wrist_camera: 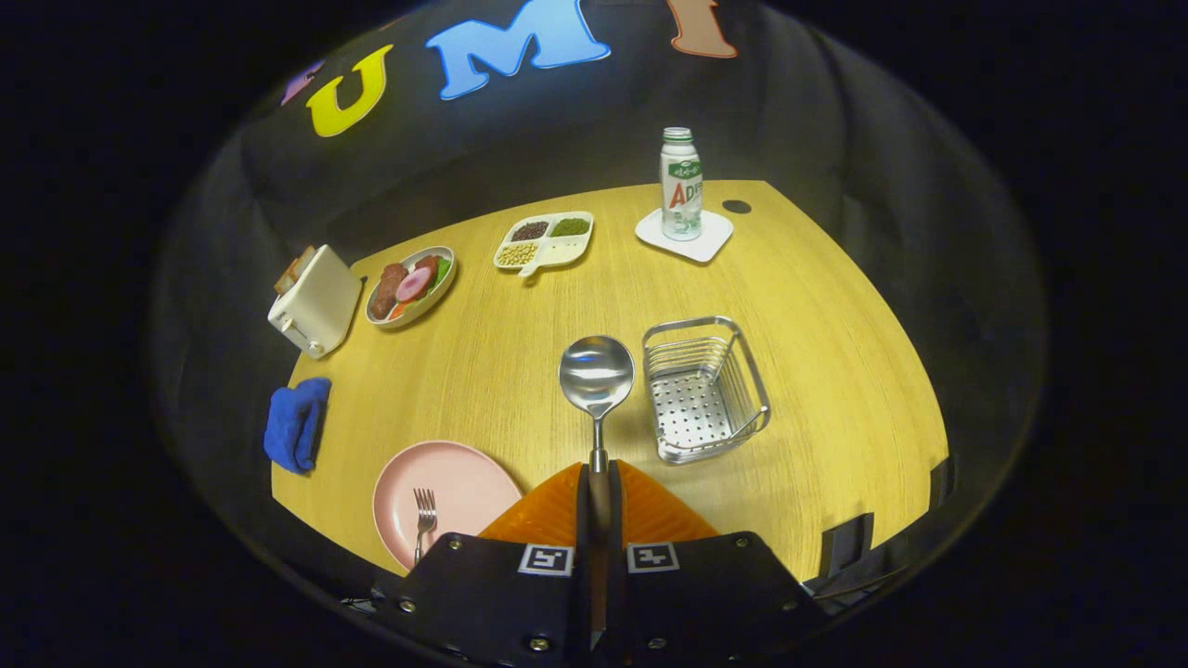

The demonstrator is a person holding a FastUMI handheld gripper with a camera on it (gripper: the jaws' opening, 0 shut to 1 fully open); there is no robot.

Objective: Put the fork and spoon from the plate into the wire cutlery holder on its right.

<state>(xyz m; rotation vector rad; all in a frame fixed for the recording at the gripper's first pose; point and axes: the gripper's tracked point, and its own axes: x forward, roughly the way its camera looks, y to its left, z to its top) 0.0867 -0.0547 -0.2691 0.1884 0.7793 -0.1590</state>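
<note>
Jaws clenched on the spoon handle, bowl raised just left of the wire cutlery holder; fork waits on the plate; I fear the bowl catching the holder's rim and slipping onto the bench.

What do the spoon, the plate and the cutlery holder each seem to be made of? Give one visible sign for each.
Spoon, clamped between the gripper fingers: polished metal, probably steel; its bowl mirrors the light.
Plate: matte pink, possibly plastic or ceramic; no sharp glare.
Cutlery holder: shiny metal wire with a perforated base.
</note>
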